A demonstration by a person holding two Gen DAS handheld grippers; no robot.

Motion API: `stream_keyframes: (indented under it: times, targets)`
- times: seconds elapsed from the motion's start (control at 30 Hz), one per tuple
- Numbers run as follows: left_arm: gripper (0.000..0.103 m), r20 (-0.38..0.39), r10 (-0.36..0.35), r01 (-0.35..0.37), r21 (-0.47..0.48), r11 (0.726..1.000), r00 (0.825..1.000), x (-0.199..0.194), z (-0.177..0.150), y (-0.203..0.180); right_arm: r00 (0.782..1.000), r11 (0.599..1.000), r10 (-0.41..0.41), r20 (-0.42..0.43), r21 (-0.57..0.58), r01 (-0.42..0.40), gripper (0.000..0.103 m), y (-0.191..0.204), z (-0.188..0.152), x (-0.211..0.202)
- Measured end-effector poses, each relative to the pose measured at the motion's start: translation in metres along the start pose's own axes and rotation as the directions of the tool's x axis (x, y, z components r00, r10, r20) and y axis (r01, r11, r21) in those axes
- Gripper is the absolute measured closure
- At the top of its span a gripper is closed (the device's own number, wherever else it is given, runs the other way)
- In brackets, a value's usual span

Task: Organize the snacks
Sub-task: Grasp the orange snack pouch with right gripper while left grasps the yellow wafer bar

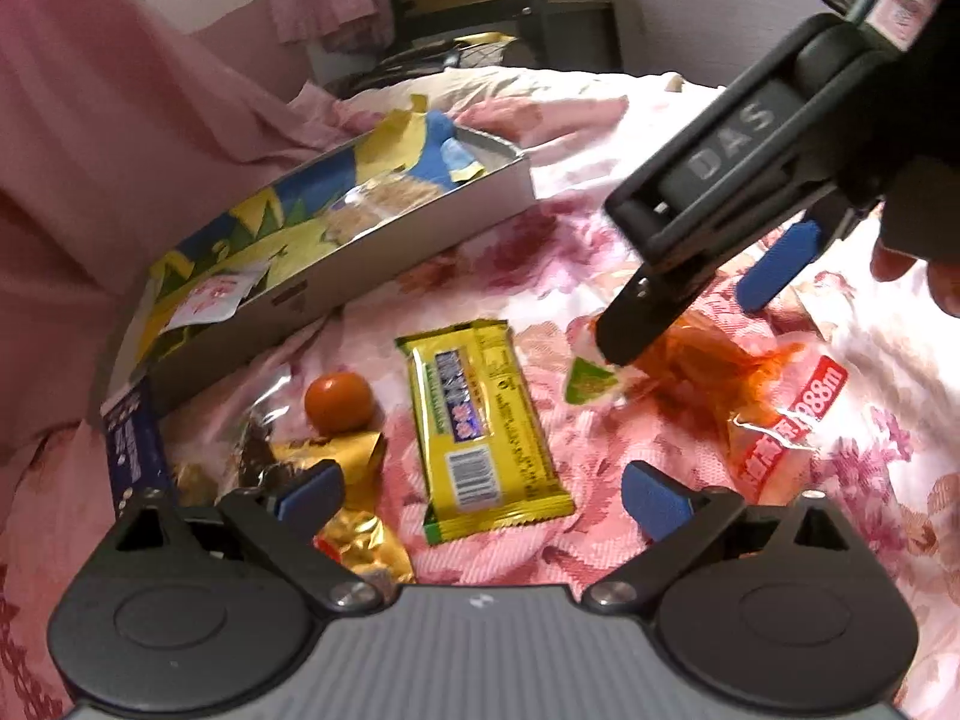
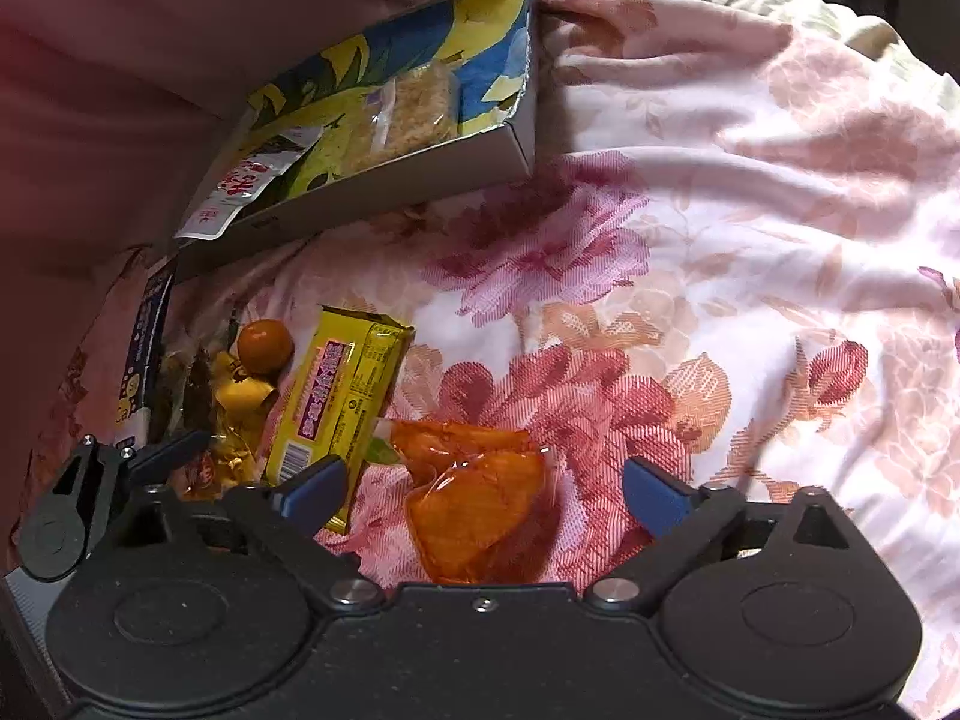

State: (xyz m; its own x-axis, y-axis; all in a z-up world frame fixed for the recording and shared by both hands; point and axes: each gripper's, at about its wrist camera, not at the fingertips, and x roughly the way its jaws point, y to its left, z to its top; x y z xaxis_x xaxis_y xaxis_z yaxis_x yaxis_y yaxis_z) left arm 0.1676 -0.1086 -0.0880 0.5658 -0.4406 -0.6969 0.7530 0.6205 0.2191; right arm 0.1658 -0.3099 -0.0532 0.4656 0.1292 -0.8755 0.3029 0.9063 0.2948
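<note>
- My left gripper (image 1: 483, 495) has its jaws spread wide, holding nothing, above the floral bedspread (image 1: 600, 138).
- Between and just past the left jaws lies a yellow bar (image 1: 483, 420), flat on the bedspread, barcode end towards me.
- Left of the bar sits a small orange (image 1: 339, 402), touching a crumpled gold wrapper (image 1: 354, 516) that runs under my left blue pad.
- A dark blue packet (image 1: 129, 438) stands on edge at the far left, beside the wrapper.
- My right gripper (image 2: 483, 489) also has its jaws spread, with the orange pouch (image 2: 480, 510) lying between the pads; neither pad touches it that I can see.
- From the left wrist view the right gripper (image 1: 690, 312) reaches down from the upper right, one black finger resting at the pouch (image 1: 708, 372), its blue pad clear of it on the other side.
- The pouch is clear plastic with orange contents, a green corner label and a red-printed end; it lies on the bedspread right of the bar, apart from it in the left view.
- A shallow box (image 1: 384, 228) sits tilted at the back left, against pink fabric (image 1: 120, 120).
- Inside the box lie a clear pack of pale crumbly snack (image 2: 414, 108) and a white sachet (image 2: 240, 192) with red print, which overhangs the near wall.
- The bar (image 2: 336, 402), the orange (image 2: 264, 345) and the wrapper (image 2: 237, 414) show left of my right jaws.
</note>
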Motion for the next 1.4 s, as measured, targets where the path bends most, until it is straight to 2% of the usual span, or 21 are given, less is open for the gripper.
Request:
stream_keyframes:
  times: [0.23,0.3,0.43,0.53,0.77,0.93,1.0,1.17,1.27,1.33,1.4]
  targets:
    - [0.012,-0.011,-0.040,0.040,-0.029,0.999,0.999,0.008,0.001,0.005,0.999,0.998,-0.006,-0.048,0.062,0.009,0.026,-0.010,-0.003,0.010]
    - [0.015,-0.015,-0.041,0.041,-0.048,0.998,0.999,0.009,0.002,0.008,0.999,0.998,-0.017,-0.032,0.060,0.019,0.030,-0.010,-0.003,0.008]
    - [0.019,-0.014,-0.055,0.054,-0.090,0.995,0.998,0.010,0.005,0.013,1.000,0.998,-0.008,0.027,0.061,0.006,0.051,-0.010,-0.001,-0.001]
    - [0.022,-0.012,-0.057,0.055,-0.123,0.991,0.998,0.013,0.009,0.015,0.998,0.999,-0.023,0.064,0.051,0.020,0.055,-0.009,0.002,-0.007]
    - [0.029,-0.036,-0.061,0.053,-0.204,0.978,0.997,0.034,0.017,0.023,1.000,0.997,-0.006,0.016,0.082,0.005,0.052,-0.015,0.001,0.000]
    - [0.039,-0.046,-0.035,0.027,-0.173,0.985,0.998,0.039,0.014,0.022,0.999,0.993,-0.031,-0.041,0.111,0.035,0.048,-0.021,-0.002,0.009]
    - [0.048,-0.046,-0.030,0.022,-0.163,0.986,0.998,0.037,0.014,0.020,0.998,0.992,-0.024,-0.060,0.126,0.031,0.048,-0.024,-0.003,0.013]
    - [0.050,-0.078,-0.042,0.026,-0.199,0.980,0.996,0.032,0.015,0.022,0.996,0.996,-0.021,-0.081,0.090,0.029,0.047,-0.020,-0.004,0.014]
    - [0.050,-0.110,-0.062,0.035,-0.231,0.972,0.992,0.027,0.015,0.024,0.995,0.992,0.008,-0.102,0.126,0.005,0.033,-0.024,-0.005,0.013]
    - [0.050,-0.127,-0.064,0.032,-0.243,0.970,0.990,0.024,0.013,0.025,0.992,0.983,0.050,-0.112,0.180,-0.029,0.021,-0.030,-0.007,0.010]
    - [0.050,-0.126,-0.064,0.030,-0.253,0.967,0.990,0.023,0.012,0.026,0.990,0.975,0.064,-0.125,0.220,-0.035,0.018,-0.036,-0.010,0.007]
